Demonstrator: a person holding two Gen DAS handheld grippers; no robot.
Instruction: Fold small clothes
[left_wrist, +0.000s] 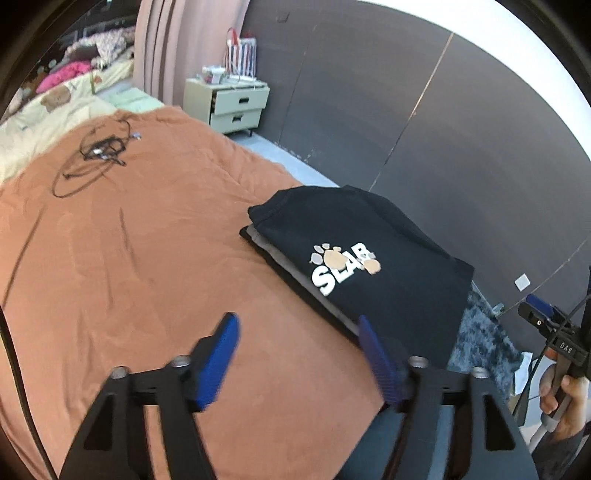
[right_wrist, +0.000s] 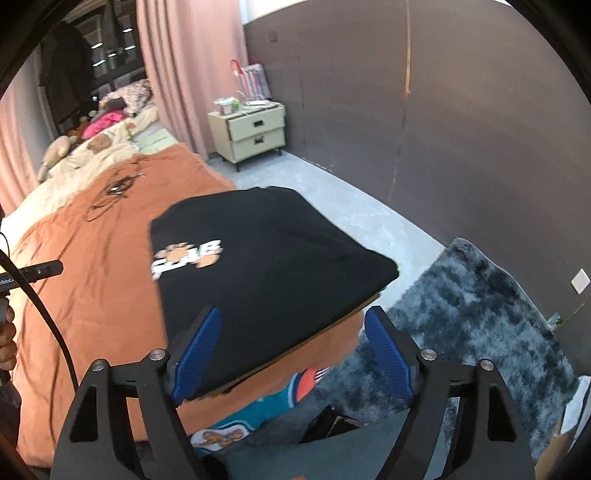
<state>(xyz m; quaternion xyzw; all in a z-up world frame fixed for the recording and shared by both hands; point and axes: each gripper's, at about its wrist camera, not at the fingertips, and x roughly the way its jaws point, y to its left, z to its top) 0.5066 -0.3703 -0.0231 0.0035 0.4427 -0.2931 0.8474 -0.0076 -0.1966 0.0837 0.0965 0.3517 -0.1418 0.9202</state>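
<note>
A folded black T-shirt with a white and tan paw print lies on top of a stack of folded clothes, a grey layer showing under it. The stack sits on the orange bedspread near the bed's right edge. My left gripper hangs open over the bedspread just short of the stack's near corner, nothing between its blue pads. My right gripper is open too, above the near edge of the black T-shirt; its pads stand apart from the cloth. Each gripper shows at the other view's edge, held by a hand.
A tangle of black cables lies farther up the bedspread. A teal and orange garment sits below the bed's near edge. A shaggy grey rug covers the floor to the right. A beige nightstand stands by the pink curtain and dark wall.
</note>
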